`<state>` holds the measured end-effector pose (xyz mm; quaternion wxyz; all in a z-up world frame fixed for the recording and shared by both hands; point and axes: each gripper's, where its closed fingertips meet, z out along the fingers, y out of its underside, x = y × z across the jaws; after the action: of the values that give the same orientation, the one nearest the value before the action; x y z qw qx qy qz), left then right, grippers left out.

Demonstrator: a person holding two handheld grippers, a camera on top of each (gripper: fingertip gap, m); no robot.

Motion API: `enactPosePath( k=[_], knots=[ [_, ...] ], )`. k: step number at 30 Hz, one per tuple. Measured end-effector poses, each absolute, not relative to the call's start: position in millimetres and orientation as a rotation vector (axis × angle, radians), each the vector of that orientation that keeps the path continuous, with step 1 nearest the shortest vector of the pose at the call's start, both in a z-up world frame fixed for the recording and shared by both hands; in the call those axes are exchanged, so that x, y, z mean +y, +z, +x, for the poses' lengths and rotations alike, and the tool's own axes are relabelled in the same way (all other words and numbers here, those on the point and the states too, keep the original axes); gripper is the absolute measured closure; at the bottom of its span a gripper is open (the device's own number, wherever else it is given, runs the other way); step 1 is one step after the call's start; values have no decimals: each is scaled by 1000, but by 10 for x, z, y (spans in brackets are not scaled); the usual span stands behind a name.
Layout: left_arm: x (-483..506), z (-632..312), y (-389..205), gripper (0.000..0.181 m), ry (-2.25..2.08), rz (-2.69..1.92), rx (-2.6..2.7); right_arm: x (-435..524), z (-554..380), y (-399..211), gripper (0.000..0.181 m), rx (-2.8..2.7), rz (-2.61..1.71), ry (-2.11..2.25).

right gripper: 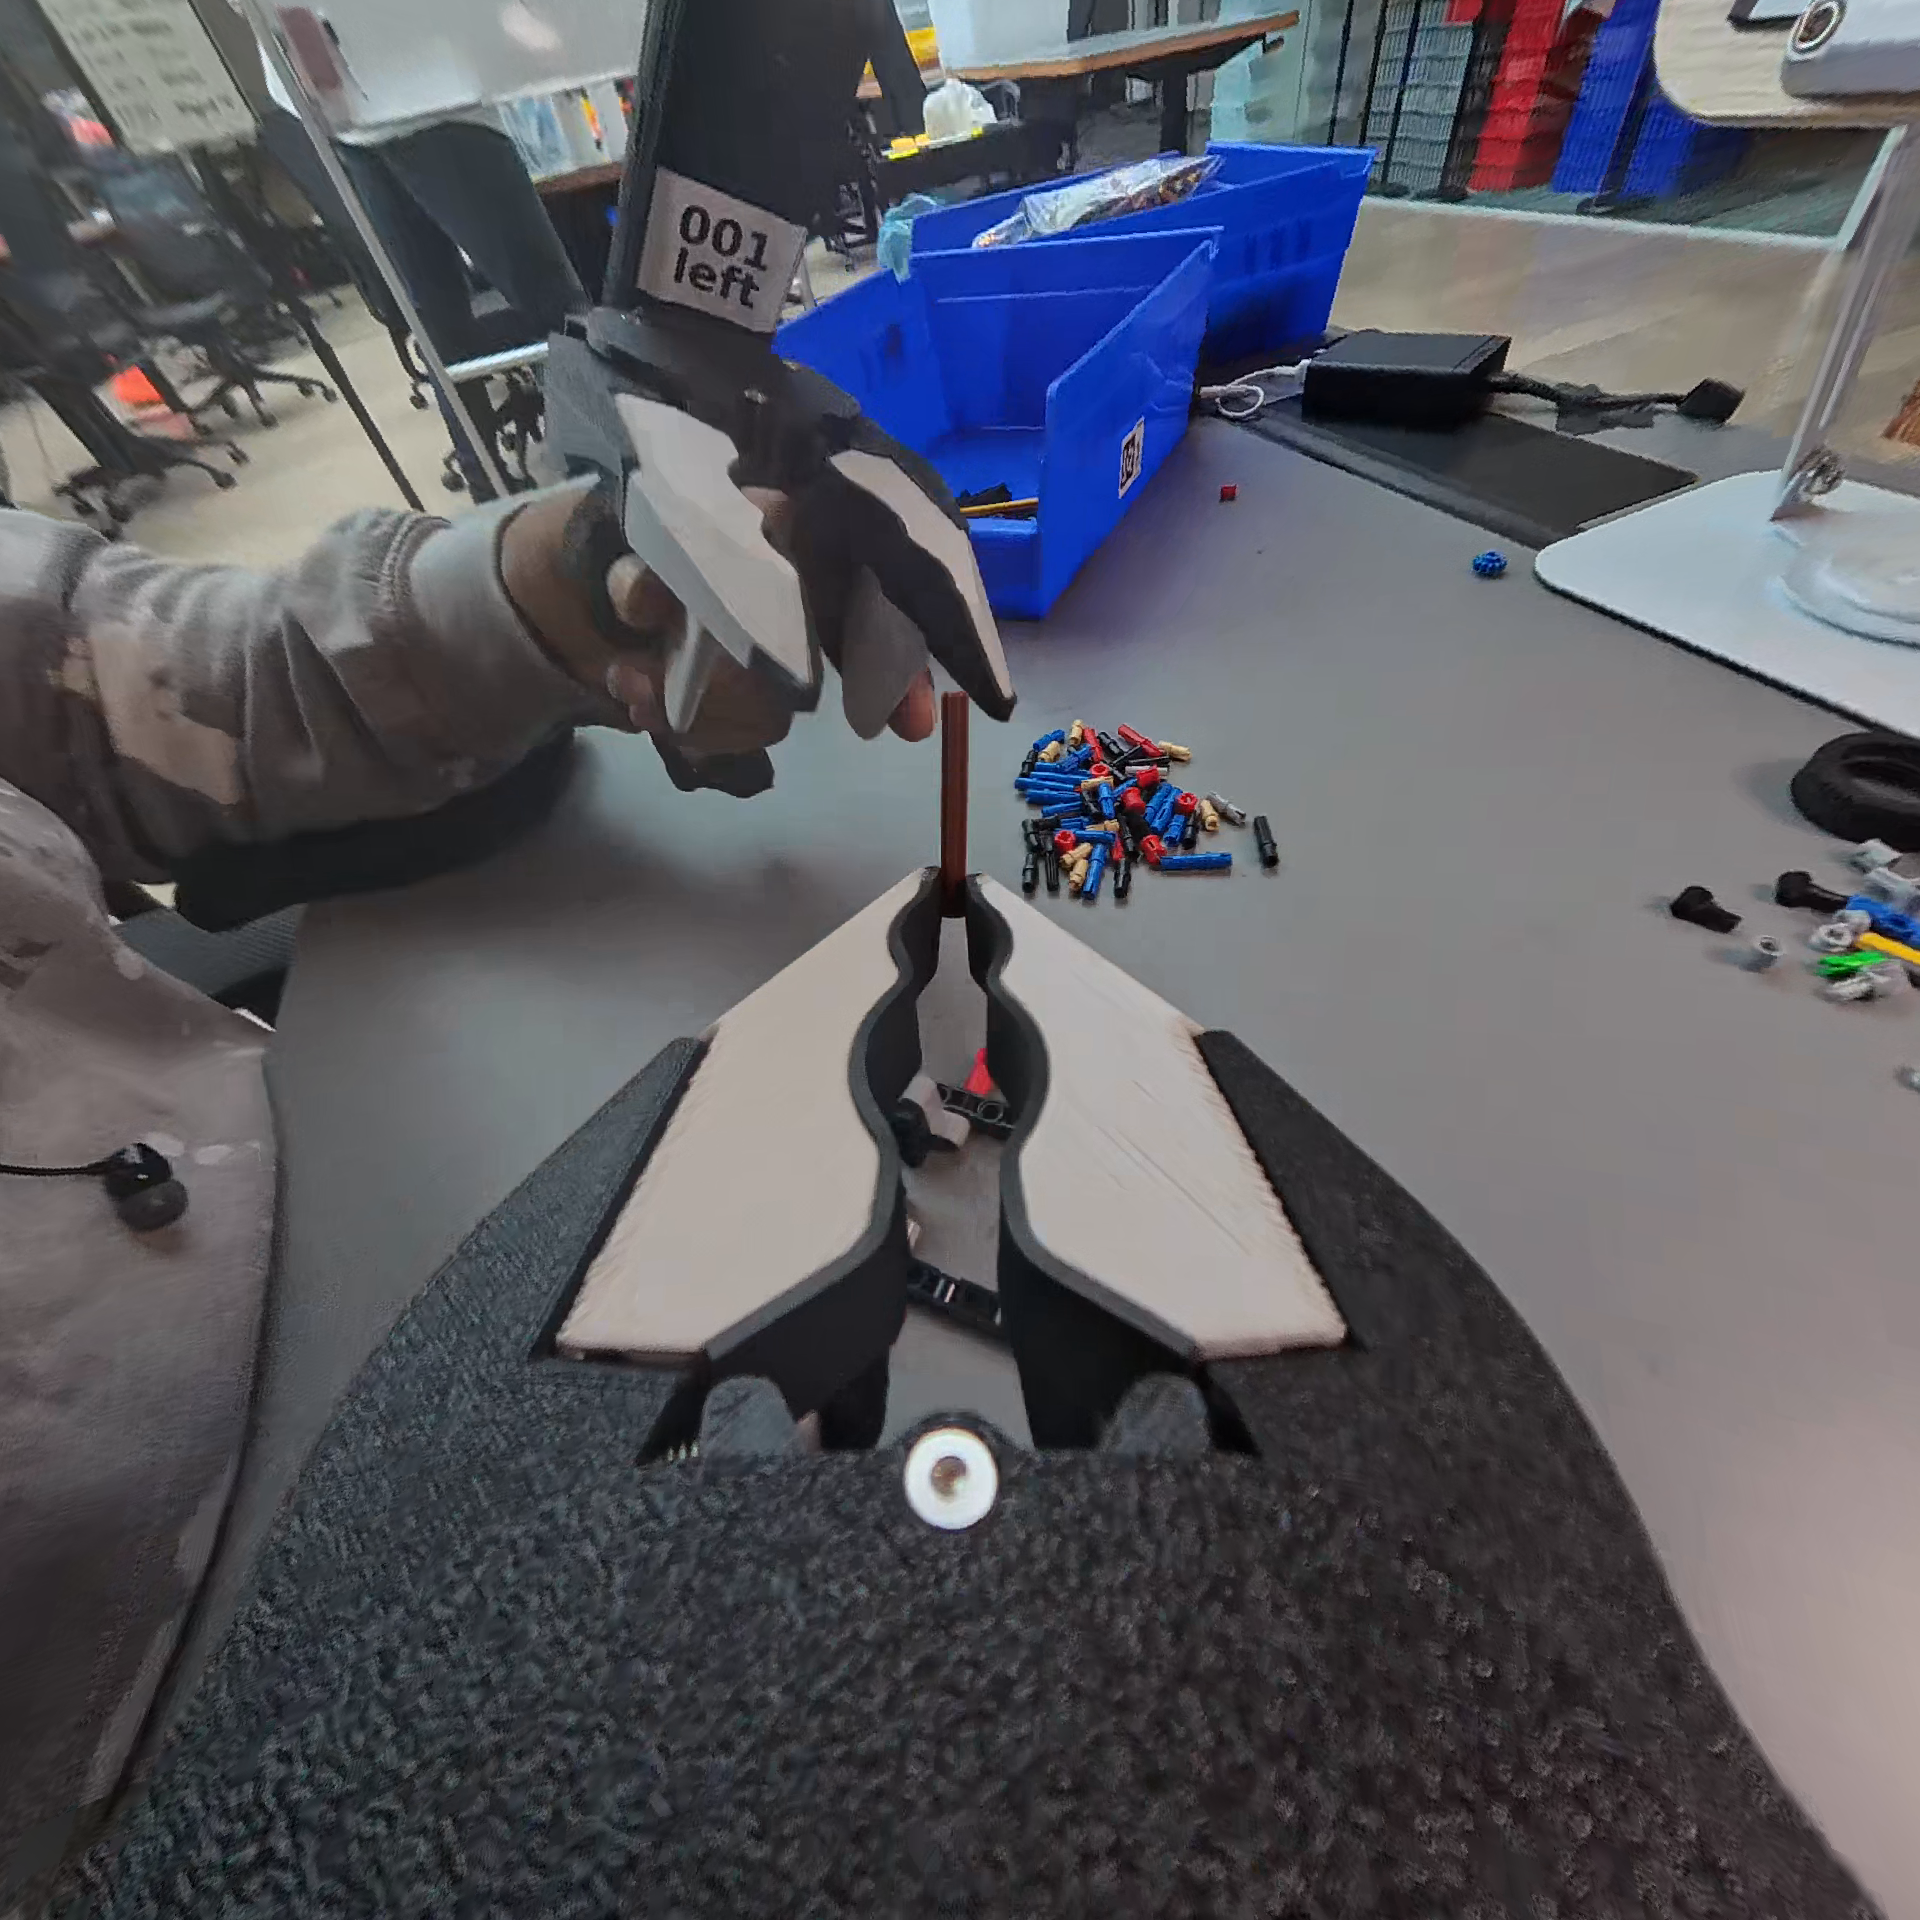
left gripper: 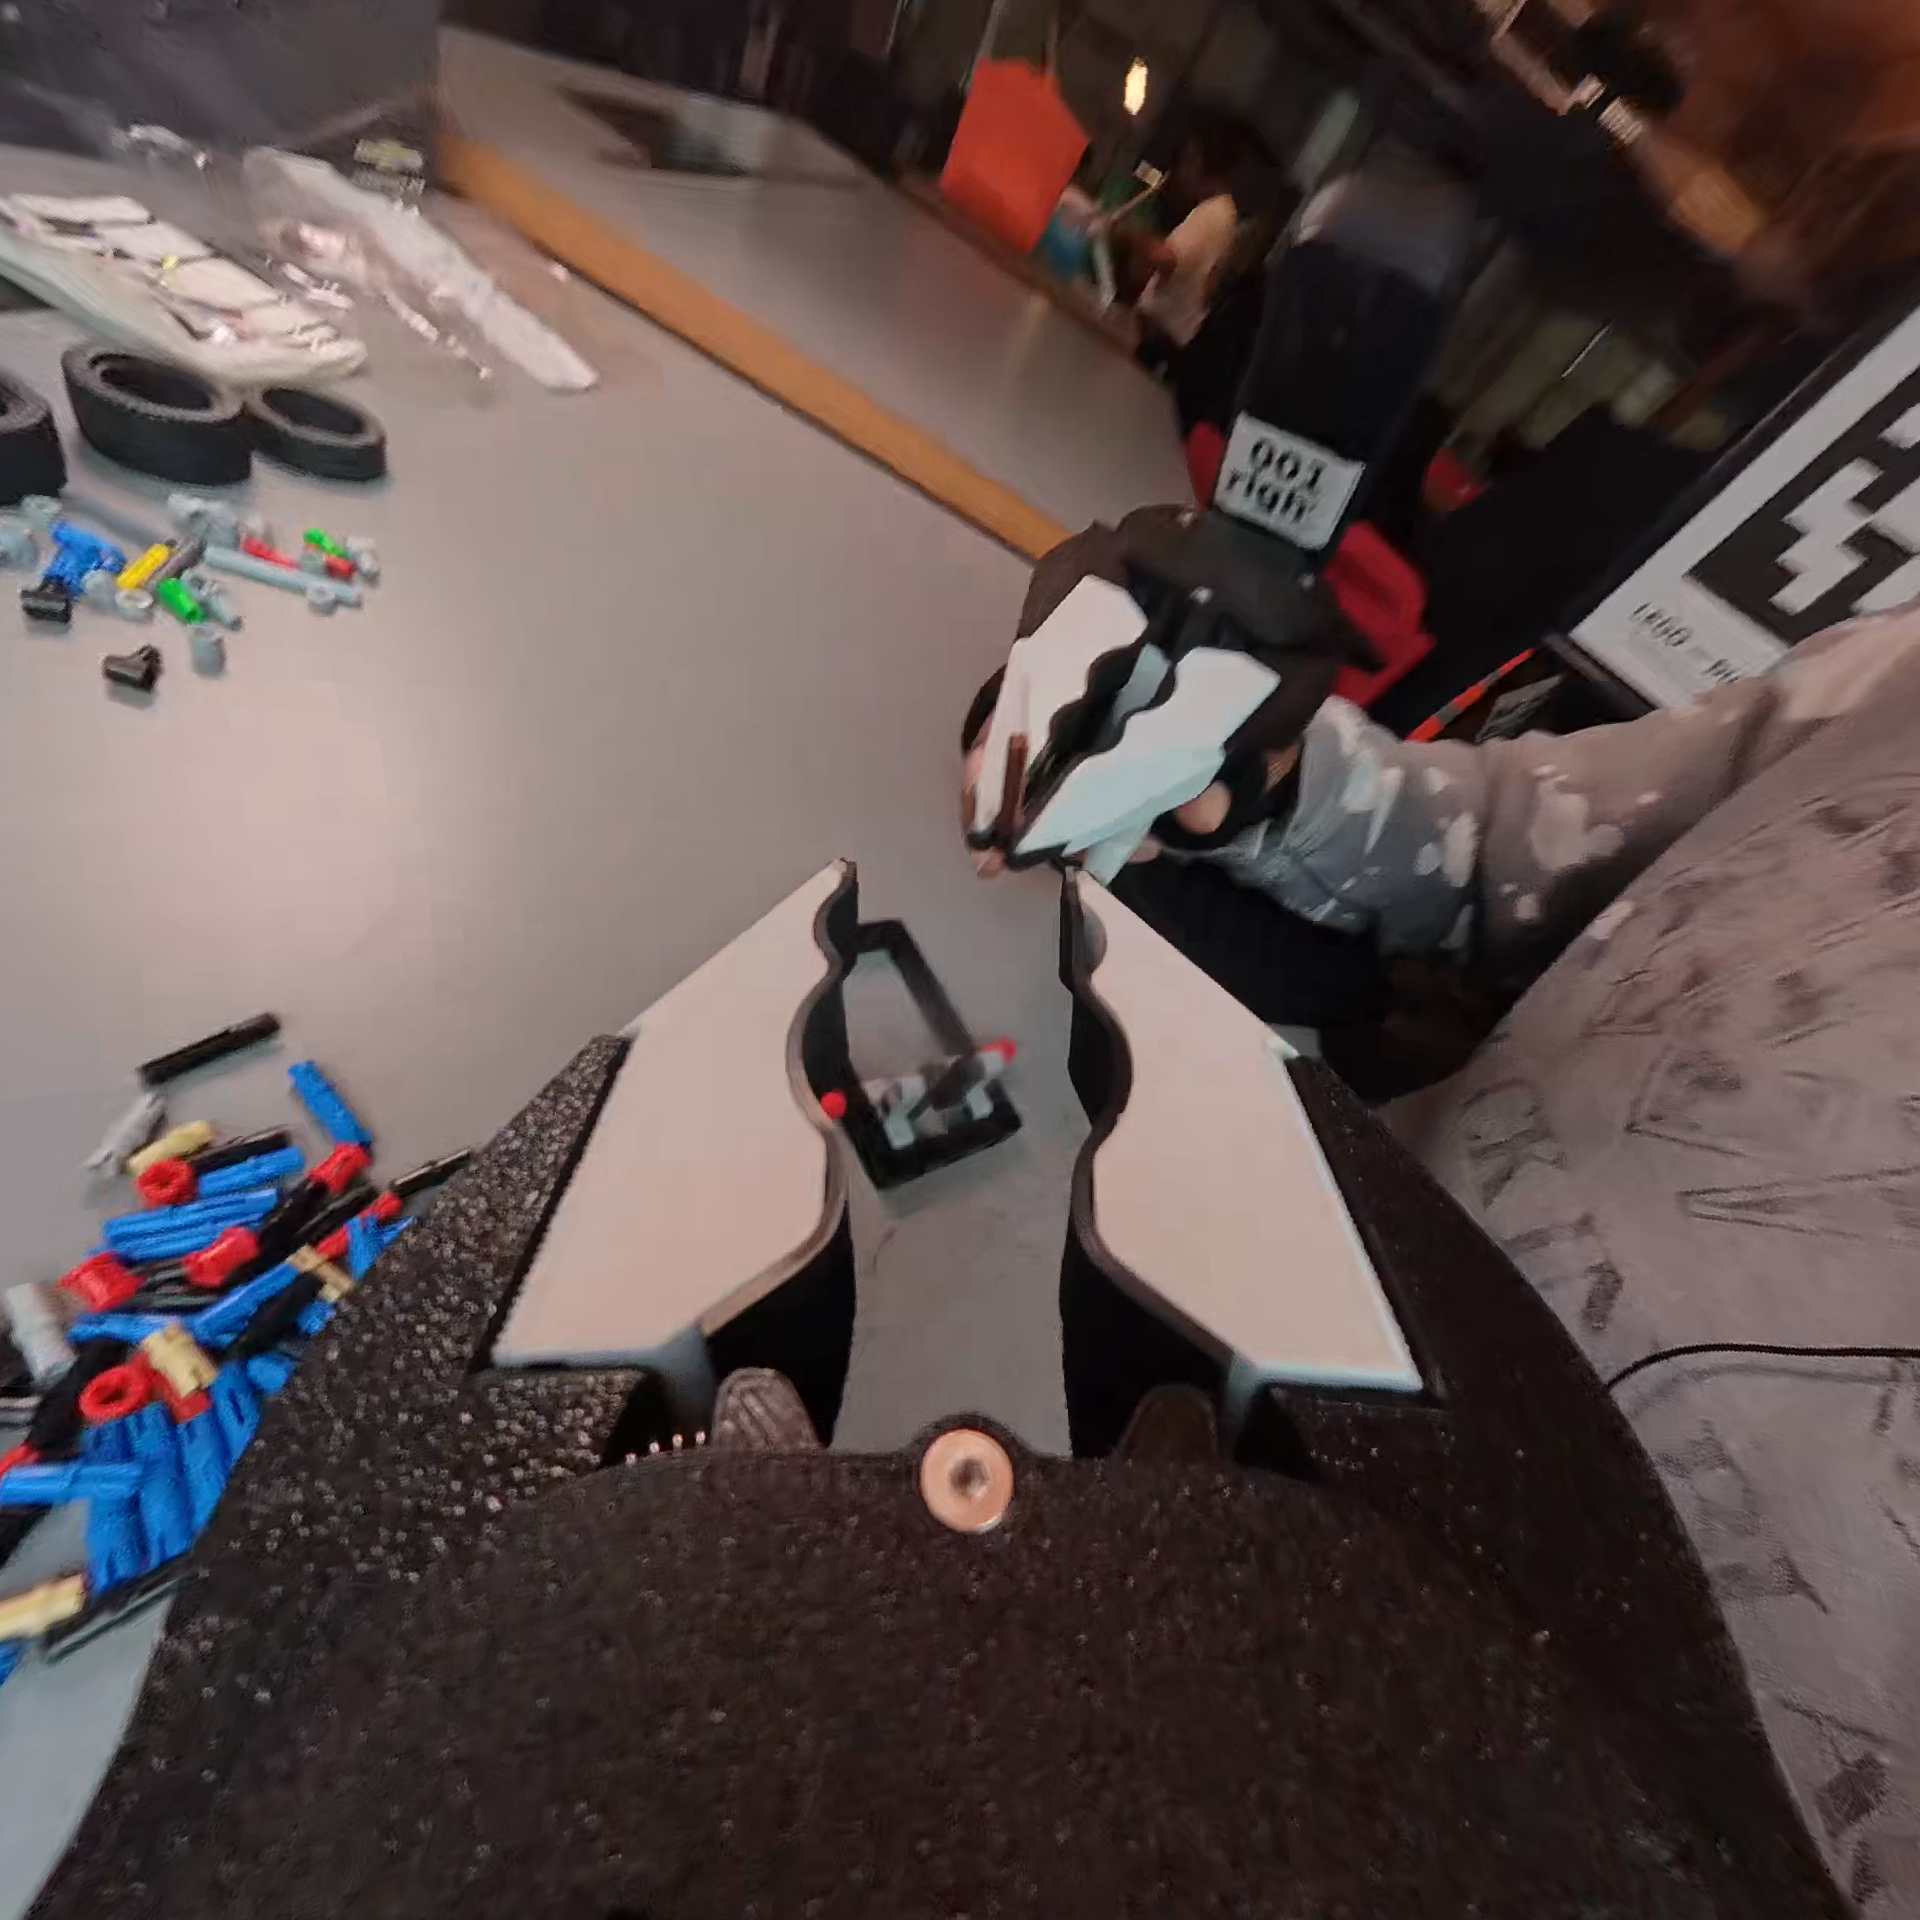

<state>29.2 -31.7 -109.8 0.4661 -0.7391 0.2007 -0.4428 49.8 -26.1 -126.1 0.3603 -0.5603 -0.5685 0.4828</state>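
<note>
Right wrist view: right gripper (right gripper: 953,902) pinched nearly closed on thin brown rod (right gripper: 953,790), rod standing upright from fingertips. Small black frame piece (left gripper: 920,1070) with red and grey bits lies flat on grey table (right gripper: 1455,1039), under the grippers. Left gripper (left gripper: 961,878) jaws spread wide, gripping nothing, hovering over frame, one tip right beside rod top. Farther right, pile of blue, red, black pins (right gripper: 1127,810). Far off, blue bin (right gripper: 1049,416), black tyres (left gripper: 223,416)

My right gripper (right gripper: 953,894) pinching a brown rod (right gripper: 954,790) upright, left gripper (right gripper: 904,696) just above it, heap of small pins (right gripper: 1127,805) on my grey counter (right gripper: 1455,831)
</note>
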Motion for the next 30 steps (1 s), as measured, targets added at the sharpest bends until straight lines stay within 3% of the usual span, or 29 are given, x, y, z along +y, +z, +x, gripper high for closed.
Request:
enactPosePath(
  k=[14,16,18,19,22,27,30],
  knots=[
    [-427,311,-793,159,-1184,-1630,478,-471,289,-1033,177,-1468,-1314,1289],
    [-442,348,-799,177,-1177,-1630,499,-492,285,-1016,177,-1464,-1310,1310],
    [-433,335,-775,178,-1115,-1643,509,-483,276,-979,177,-1432,-1300,1316],
    [-428,293,-743,178,-1052,-1660,529,-458,277,-925,176,-1396,-1291,1322],
    [-398,-146,-494,179,-711,-1734,572,-292,336,-919,148,-1413,-1289,1192],
    [-446,-1756,-701,178,108,-2193,528,49,507,-944,137,-1375,-1314,1075],
    [-610,-2382,-1073,177,281,-2464,490,131,540,-997,137,-1348,-1336,1089]
  ],
)
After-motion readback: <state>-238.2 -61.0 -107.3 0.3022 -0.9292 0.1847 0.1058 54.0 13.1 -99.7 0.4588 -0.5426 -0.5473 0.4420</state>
